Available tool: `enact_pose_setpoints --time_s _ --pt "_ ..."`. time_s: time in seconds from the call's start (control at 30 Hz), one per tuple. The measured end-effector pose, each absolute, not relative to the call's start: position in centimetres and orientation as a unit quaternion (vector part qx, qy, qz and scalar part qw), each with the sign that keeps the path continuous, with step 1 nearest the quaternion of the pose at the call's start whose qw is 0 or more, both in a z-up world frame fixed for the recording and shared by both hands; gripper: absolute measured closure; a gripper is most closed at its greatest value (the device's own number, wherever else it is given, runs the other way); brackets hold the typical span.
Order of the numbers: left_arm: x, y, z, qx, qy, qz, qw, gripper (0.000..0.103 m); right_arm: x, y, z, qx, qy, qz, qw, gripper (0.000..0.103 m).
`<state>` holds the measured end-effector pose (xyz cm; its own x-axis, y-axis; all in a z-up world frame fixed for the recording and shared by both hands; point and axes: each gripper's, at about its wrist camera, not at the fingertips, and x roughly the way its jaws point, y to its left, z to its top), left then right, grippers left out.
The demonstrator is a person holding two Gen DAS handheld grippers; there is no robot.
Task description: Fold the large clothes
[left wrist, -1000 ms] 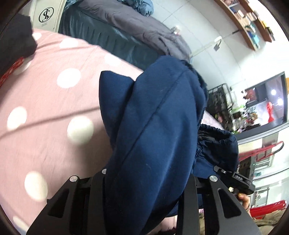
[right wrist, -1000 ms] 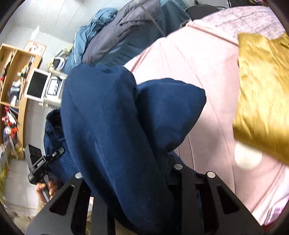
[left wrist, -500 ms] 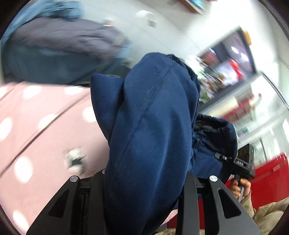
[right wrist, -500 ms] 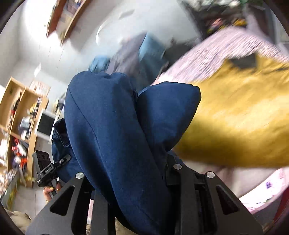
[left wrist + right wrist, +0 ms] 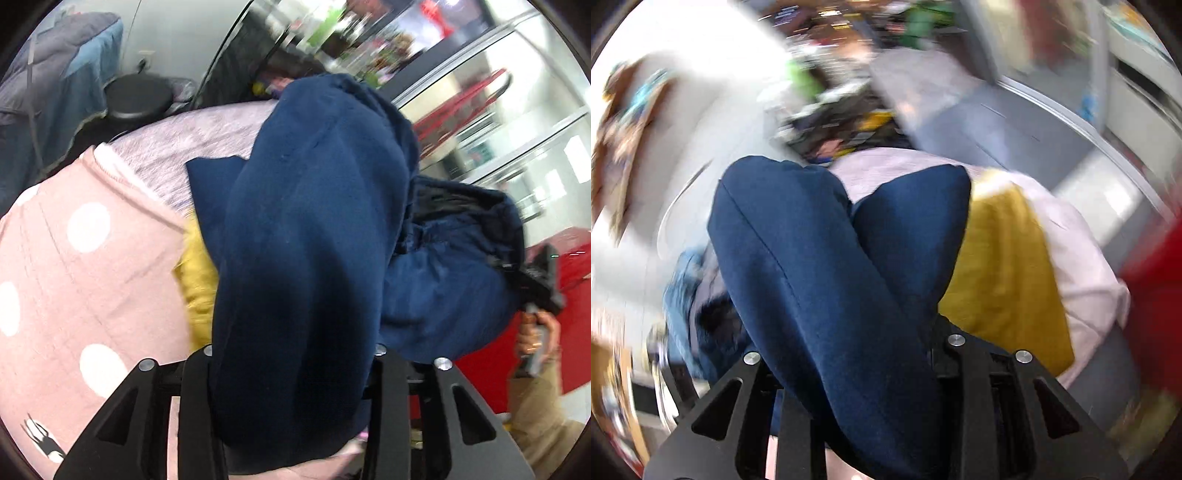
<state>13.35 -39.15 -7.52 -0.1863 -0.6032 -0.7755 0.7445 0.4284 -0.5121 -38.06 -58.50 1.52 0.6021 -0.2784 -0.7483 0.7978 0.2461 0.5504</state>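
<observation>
lived-in bedroom: polka-dot bedspread [image 5: 74,266]

No readable text, label or number anywhere

Bed with pink, white-dotted cover [image 5: 66,258], lilac textured blanket [image 5: 207,136] at its far end. Yellow cloth [image 5: 1004,266] lying on the bed. Grey-and-blue bedding heap [image 5: 48,92] beyond. Round black stool [image 5: 138,98] beside it. White wall [image 5: 177,33]. Red furniture [image 5: 576,273], blurred. Glass partition with pale metal frames [image 5: 517,122], brightly lit.
</observation>
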Motion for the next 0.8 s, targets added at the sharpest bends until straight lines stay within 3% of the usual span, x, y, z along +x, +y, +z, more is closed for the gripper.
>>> enact_pose_setpoints --time_s 0.13,0.17,0.2,0.23,0.3,0.33,0.47,0.63,0.73,0.8 --pt "17.2 -39.4 -13.2 0.019 0.624 -0.462 0.630 0.047 -40.3 -61.2 -4.2 0.556 0.227 -0.371 0.708 0.067" --pt "18.5 -38.9 -14.6 -0.014 0.646 -0.455 0.613 0.044 -40.2 -61.3 -4.7 0.549 0.226 -0.375 0.712 0.060" --pt "18.7 -38.8 -15.0 -0.022 0.652 -0.451 0.609 0.036 -39.7 -61.3 -5.0 0.534 0.231 -0.386 0.716 0.056" --pt "19.2 -38.4 -15.4 -0.017 0.654 -0.437 0.617 0.024 -39.0 -61.3 -5.1 0.522 0.235 -0.398 0.717 0.044" --pt "20.1 -37.5 -15.3 -0.007 0.646 -0.417 0.639 0.013 -38.5 -61.4 -5.0 0.508 0.225 -0.426 0.714 0.031" --pt "20.7 -37.0 -15.1 -0.020 0.649 -0.418 0.636 0.013 -38.6 -61.6 -5.0 0.513 0.214 -0.435 0.709 0.026" --pt "21.7 -35.4 -14.1 -0.046 0.660 -0.416 0.624 0.013 -38.4 -62.3 -4.7 0.509 0.206 -0.466 0.693 0.026" --pt "18.7 -35.4 -9.3 0.086 0.578 -0.419 0.695 0.006 -35.9 -58.9 0.0 0.365 0.241 -0.543 0.717 0.026" --pt "18.1 -33.3 -6.7 0.102 0.539 -0.396 0.736 0.006 -35.1 -56.4 3.5 0.270 0.252 -0.585 0.722 0.013" --pt "17.9 -32.1 -5.2 0.098 0.520 -0.370 0.764 0.006 -34.8 -54.7 5.9 0.229 0.249 -0.601 0.724 0.011"
